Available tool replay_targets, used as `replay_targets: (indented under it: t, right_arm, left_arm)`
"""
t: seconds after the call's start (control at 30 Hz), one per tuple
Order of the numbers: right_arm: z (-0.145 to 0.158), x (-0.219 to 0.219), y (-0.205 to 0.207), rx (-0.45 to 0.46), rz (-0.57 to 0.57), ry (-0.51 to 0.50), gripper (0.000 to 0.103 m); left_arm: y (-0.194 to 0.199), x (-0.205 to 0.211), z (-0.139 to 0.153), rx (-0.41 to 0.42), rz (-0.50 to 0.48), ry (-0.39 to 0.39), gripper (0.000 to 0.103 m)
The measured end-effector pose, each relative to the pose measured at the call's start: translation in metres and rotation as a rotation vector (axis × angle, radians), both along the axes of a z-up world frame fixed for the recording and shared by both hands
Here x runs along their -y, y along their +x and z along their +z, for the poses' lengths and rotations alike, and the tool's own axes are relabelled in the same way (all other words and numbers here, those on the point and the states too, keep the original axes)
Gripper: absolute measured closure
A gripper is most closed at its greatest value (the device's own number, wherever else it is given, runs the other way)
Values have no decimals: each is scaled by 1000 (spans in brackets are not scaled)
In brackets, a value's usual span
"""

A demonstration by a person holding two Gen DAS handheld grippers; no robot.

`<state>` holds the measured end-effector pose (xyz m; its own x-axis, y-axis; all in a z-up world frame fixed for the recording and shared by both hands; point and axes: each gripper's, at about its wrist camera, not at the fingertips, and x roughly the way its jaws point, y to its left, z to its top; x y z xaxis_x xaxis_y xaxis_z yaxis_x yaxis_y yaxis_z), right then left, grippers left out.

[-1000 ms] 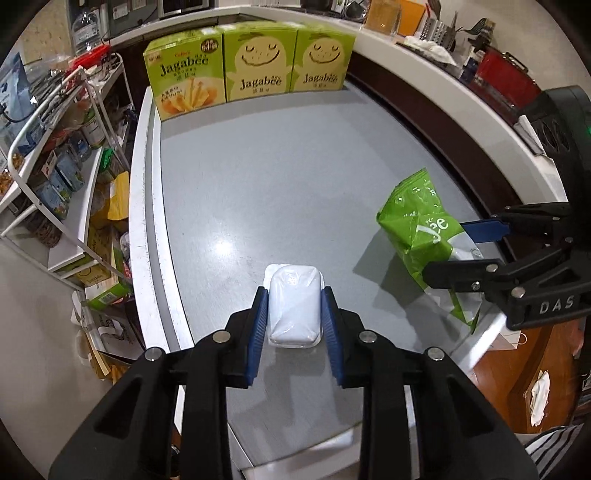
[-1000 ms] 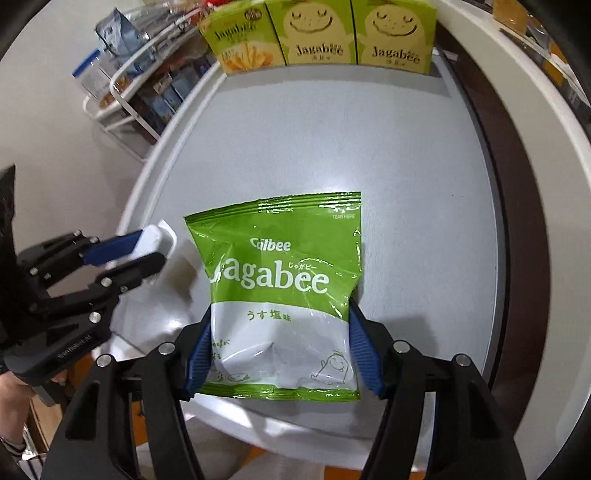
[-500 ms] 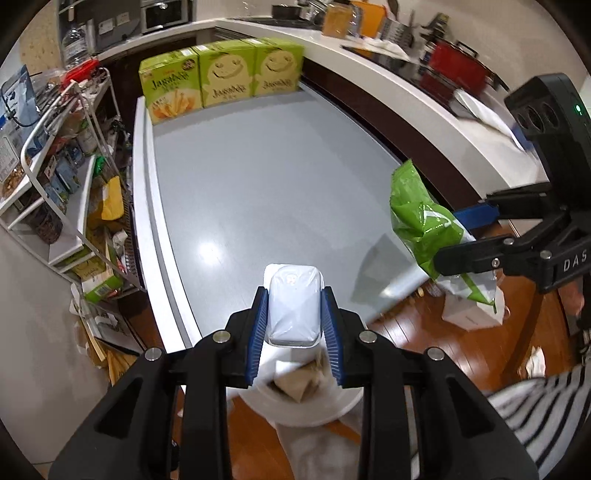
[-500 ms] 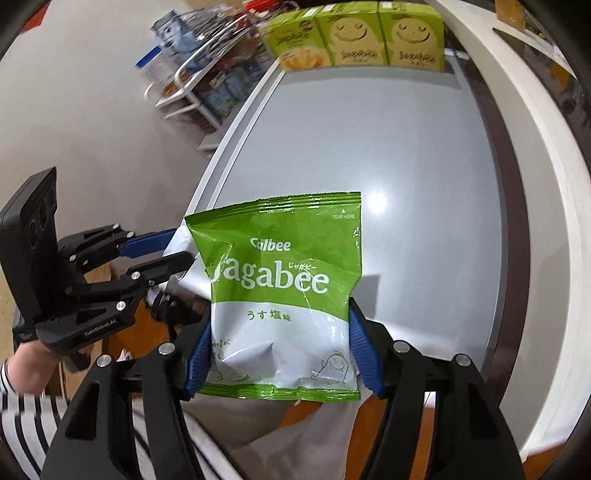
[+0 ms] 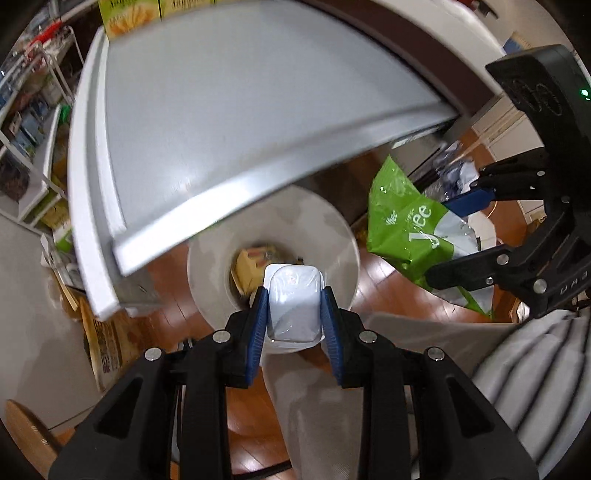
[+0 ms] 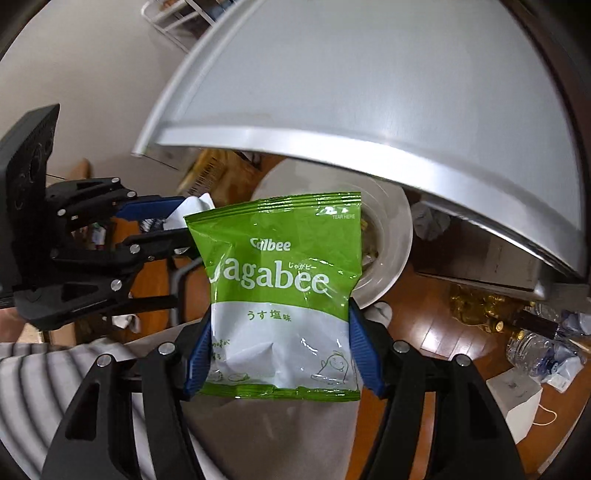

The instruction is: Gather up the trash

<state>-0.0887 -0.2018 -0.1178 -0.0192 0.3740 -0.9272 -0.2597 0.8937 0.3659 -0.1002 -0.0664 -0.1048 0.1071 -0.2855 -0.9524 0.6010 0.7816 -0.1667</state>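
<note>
bin (image 5: 343, 236) on the floor below the counter (image 5: 258, 92) edge, cup (image 5: 293, 302) above it, bag (image 5: 413, 236) to its right

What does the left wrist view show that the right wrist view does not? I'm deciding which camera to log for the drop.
Only the left wrist view shows the white plastic cup squarely between the left gripper fingers, over the bin's opening, plus yellow boxes at the counter's far end. Only the right wrist view shows the green Jagabee bag front-on with its full label, and bottles on the floor. Both show the white bin, the grey counter, and the right gripper clamping the bag.
</note>
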Motion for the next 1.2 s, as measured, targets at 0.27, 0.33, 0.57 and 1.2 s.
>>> replay_targets:
  t: [0.27, 0.33, 0.57, 1.2]
  right_arm:
    - [-30, -7, 9, 10, -40, -34, 36]
    - [-29, -8, 4, -4, -42, -33, 24]
    - [-4, -1, -4, 31, -65, -14, 16]
    - [153, 26, 46, 628, -306, -20, 5]
  left_arm:
    - [16, 1, -23, -14, 42, 15, 69]
    - [17, 0, -19, -10, 49, 7, 31]
    - [20, -13, 11, 62, 134, -50, 25]
    - [80, -29, 142, 489, 437, -198, 2]
